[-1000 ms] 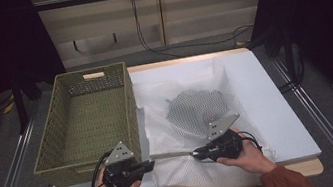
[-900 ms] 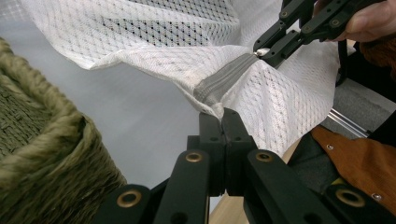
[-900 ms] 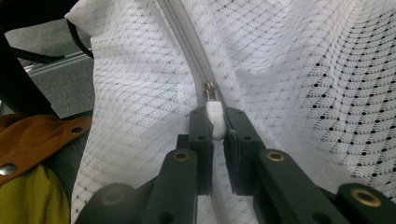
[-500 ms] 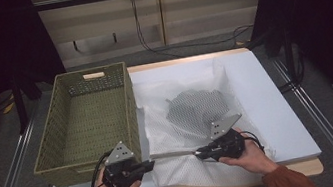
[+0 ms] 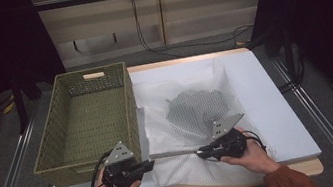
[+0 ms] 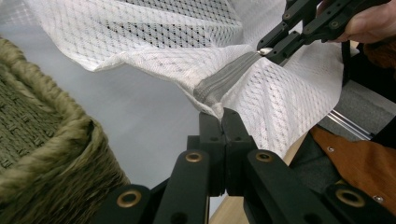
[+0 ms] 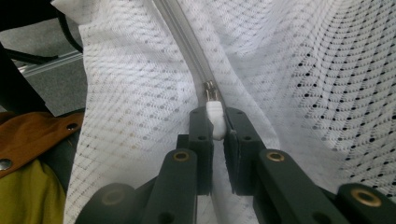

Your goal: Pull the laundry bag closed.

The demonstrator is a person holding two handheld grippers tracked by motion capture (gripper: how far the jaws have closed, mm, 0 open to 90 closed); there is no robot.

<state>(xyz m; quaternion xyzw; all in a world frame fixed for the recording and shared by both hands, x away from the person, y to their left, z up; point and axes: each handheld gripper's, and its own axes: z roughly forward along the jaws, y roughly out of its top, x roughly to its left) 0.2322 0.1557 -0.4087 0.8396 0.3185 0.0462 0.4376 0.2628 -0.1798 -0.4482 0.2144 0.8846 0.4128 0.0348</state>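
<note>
Left gripper is clenched on the corner of a white mesh laundry bag, right at the end of its zipper. Right gripper is clamped on the white zipper pull, jaws squeezing it from both sides.

Key relation: the zipper runs in a straight line between the two grippers, stretched taut along the near edge of the surface. Its long axis points from the left gripper directly at the right one. From the right gripper, the closed teeth run ahead and away; in the left gripper view the grey zipper tape leads up from the jaws to the right gripper in the far corner.

My read: the pull gets dragged along that line while the left gripper anchors the end. Right is the mover, left the brace. Keep the tension, or the mesh will bunch at the slider.

Bag body lies beyond both grippers, spread flat, with a dark bundle inside it, not identifiable.

Count: one bag, one zipper, one pull, one woven basket beyond the left gripper, nothing visible in it.
</note>
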